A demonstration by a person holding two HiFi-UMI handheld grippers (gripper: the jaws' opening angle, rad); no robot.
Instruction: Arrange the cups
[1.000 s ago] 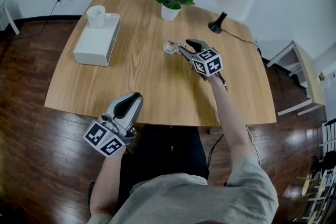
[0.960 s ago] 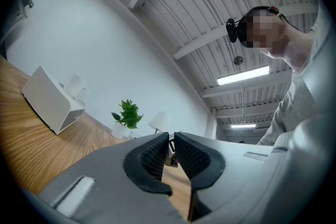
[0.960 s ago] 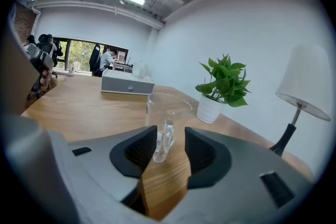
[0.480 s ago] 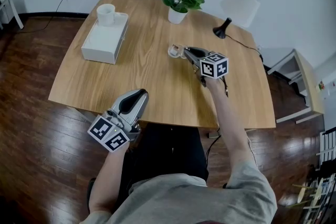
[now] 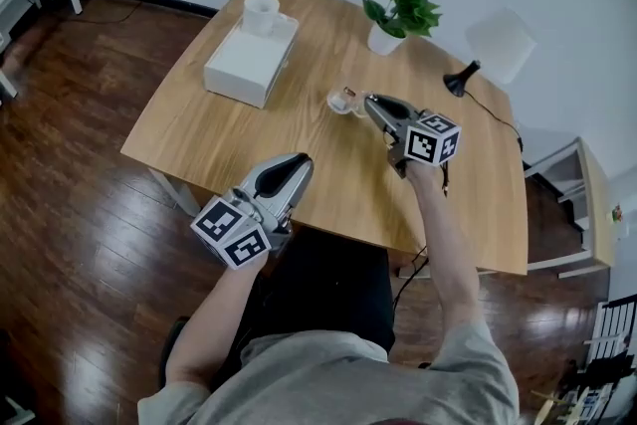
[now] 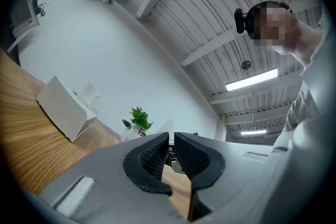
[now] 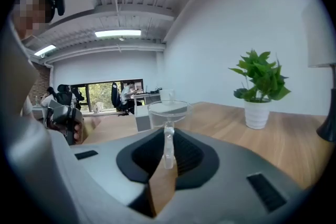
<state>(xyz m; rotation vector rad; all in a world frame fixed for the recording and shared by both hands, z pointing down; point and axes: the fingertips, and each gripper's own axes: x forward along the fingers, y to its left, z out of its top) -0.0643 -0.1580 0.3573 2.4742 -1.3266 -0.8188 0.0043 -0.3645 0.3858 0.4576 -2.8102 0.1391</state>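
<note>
Grips glass cup (image 5: 341, 101) by its handle in right gripper (image 5: 370, 103), jaws just closed on it, above table (image 5: 299, 149), likely for carrying toward 1 white cup (image 5: 261, 14) on box (image 5: 247, 67); holds left gripper (image 5: 295, 164) closed, empty.

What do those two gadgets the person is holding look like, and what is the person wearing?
The left gripper and right gripper match: rounded silver-grey shells, black on top, tapering to two jaws lined with black ribbed pads. Each carries a white cube printed with black square markers. The person wears a grey short-sleeved shirt and dark trousers.
</note>
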